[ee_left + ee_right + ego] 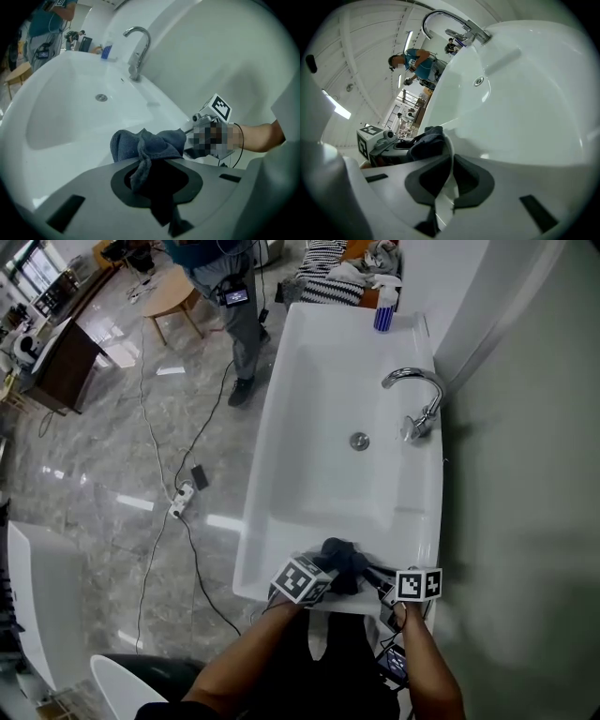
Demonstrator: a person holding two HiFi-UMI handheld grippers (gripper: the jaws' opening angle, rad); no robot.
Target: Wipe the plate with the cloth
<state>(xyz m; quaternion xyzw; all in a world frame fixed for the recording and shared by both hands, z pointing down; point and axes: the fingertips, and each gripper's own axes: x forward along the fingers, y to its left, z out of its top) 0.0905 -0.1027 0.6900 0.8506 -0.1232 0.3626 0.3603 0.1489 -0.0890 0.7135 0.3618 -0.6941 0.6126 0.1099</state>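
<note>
Cloth (154, 143) and plate (449, 150) are together at the near rim of the white sink (309, 437), right in front of the person doing the job. The left gripper (157, 178) is clamped on the dark grey cloth. A bunched wad spills forward past its jaws and a tail hangs back between them. The right gripper (448, 180) is closed on the white plate, pinching it by the rim so that it stands on edge. From that gripper's own camera the plate shows only as a thin pale curve running out ahead along the line of the jaws. From above it is hard to pick out, white against the white basin.

What matters next is how the two face each other. The plate's broad side is turned toward the left gripper, and the wad of cloth sits on that left side, up near the far part of the rim. It looks pressed against the face, though I can't be sure of full contact. The left hand is therefore the one placed to do the rubbing. I'd judge the stroke should run along the face, following the plate's edge line, while the right hand simply holds firm.

The opposite face, turned toward the wall, looks out of the cloth's reach unless the plate is turned. A hard sideways push could also lever the plate in that narrow pinch. The faucet (417, 390) and drain (359, 441) are well apart from all this, further along the basin
</note>
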